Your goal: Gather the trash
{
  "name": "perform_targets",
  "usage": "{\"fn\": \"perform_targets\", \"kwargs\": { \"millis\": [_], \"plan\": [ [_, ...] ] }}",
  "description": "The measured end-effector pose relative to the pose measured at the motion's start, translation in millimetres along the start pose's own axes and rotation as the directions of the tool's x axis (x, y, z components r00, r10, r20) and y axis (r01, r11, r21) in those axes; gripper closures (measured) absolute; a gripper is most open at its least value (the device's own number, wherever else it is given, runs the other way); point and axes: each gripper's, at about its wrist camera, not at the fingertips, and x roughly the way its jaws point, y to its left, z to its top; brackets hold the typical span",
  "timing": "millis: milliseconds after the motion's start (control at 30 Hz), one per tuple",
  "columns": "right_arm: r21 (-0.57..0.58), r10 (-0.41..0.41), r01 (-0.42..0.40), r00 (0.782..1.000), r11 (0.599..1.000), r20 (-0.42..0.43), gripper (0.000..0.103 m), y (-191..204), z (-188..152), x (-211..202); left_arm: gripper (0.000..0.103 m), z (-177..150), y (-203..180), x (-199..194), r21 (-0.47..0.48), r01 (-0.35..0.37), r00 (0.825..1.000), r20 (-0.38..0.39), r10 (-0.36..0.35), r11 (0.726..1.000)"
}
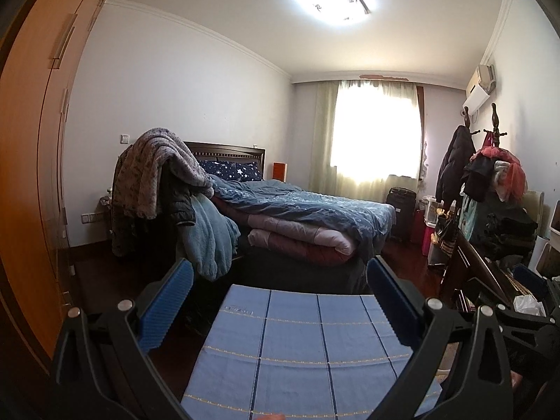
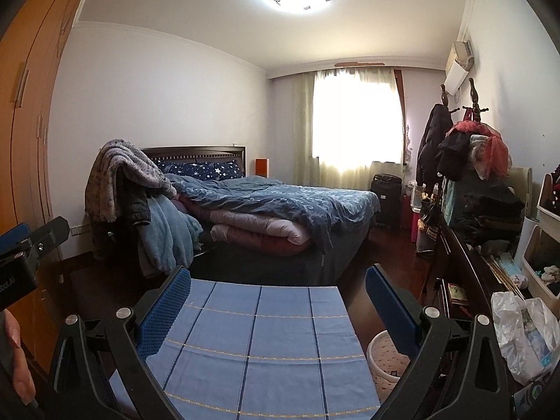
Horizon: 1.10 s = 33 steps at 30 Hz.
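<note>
My left gripper [image 1: 280, 280] is open and empty above a table covered by a blue checked cloth [image 1: 301, 350]. My right gripper [image 2: 278, 280] is open and empty above the same cloth [image 2: 259, 343]. A crumpled white plastic bag [image 2: 525, 332] lies on the dark dresser at the right. A crumpled white tissue [image 1: 528, 304] lies on the dresser in the left wrist view. A small pale waste bin [image 2: 385, 357] stands on the floor between the table and the dresser. The left gripper's body shows at the left edge of the right wrist view [image 2: 21, 255].
A bed [image 2: 280, 203] with blue and pink quilts fills the middle of the room. A chair heaped with clothes [image 1: 157, 182] stands at its near corner. An orange wardrobe [image 1: 31, 140] lines the left. The cluttered dresser [image 2: 490, 262] and a coat rack [image 2: 465, 140] line the right.
</note>
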Motion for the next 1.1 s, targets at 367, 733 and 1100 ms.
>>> {"fn": "perform_targets", "kwargs": {
  "millis": [367,733,1100],
  "plan": [
    [0.010,-0.007,0.007,1.000,1.000,0.000,0.003,-5,0,1,0.003,0,-1,8,0.005,0.003,1.000,-0.014,-0.003,1.000],
    [0.014,-0.005,0.005,1.000,1.000,-0.015,0.003,-9,-5,10,0.003,-2,-3,17,0.010,0.013,1.000,-0.022,-0.013,1.000],
    [0.025,-0.004,0.006,0.998,1.000,-0.062,0.003,-15,-13,36,0.003,-7,-12,31,0.028,0.019,1.000,-0.022,-0.019,0.999]
  ]
}}
